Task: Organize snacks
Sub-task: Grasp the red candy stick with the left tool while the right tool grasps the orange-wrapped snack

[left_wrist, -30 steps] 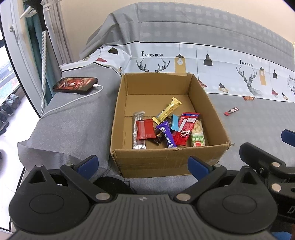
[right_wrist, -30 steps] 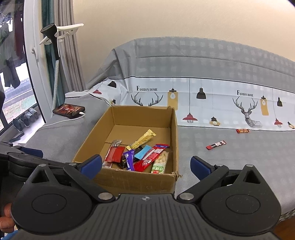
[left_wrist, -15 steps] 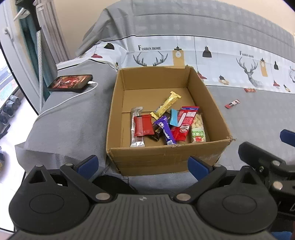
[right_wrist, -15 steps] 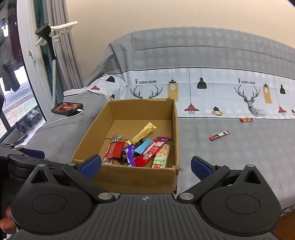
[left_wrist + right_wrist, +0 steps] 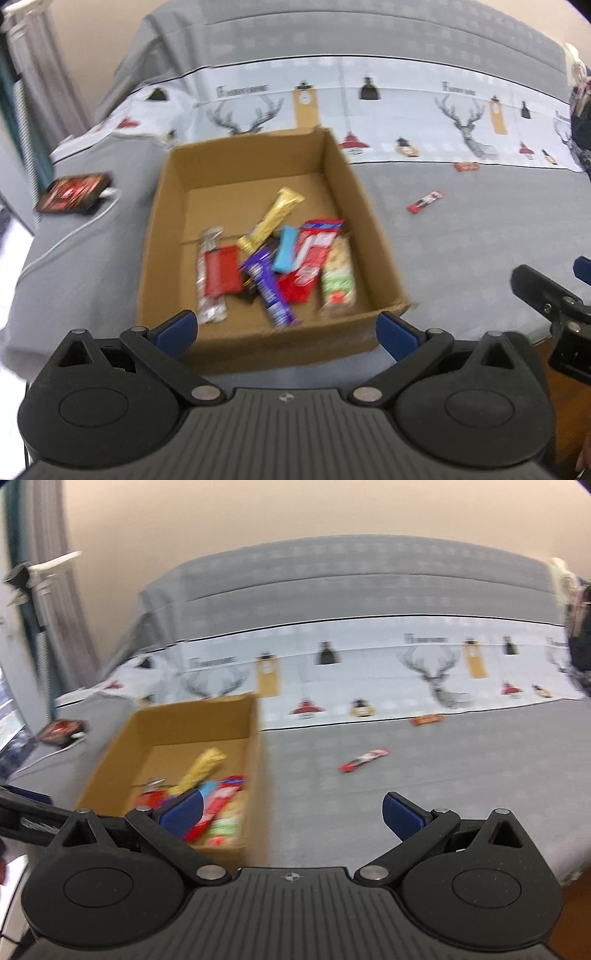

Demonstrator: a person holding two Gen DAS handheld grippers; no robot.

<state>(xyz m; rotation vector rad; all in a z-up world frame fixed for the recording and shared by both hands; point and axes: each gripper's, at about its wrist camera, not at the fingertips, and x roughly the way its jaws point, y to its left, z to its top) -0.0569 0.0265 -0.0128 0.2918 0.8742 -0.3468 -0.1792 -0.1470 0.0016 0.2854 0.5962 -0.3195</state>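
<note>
- Snacks [image 5: 273,258]: most piled at the near end of an open cardboard box [image 5: 168,206] on a grey bed cover [image 5: 461,236]; gold bar [image 5: 271,219], red packet [image 5: 221,272], purple bar [image 5: 269,288], blue piece [image 5: 285,248] and green-labelled pack [image 5: 338,280] overlapping, probably dropped in one at a time rather than laid in rows.
- Two left outside: red-and-black stick [image 5: 364,759] alone on the cover right of the box; small orange-red wrapper [image 5: 427,720] farther back, by the edge of the printed deer-and-lamp band. Likely the remaining pickups.
- Left tool [image 5: 286,328]: released, blue pads wide apart, nothing between; hovering over the near wall of the box, aimed into it.
- Right tool [image 5: 293,812]: also released and empty; pointed at bare cover just right of the box, roughly toward the stick, a sensible line for fetching it.
- Both views smeared with motion blur; wrapper print unreadable.
- Phone [image 5: 74,192] on a white cable left of the box, apart from the snacks, no part of the job.
- Box open-topped and central, within easy reach of either tool.
</note>
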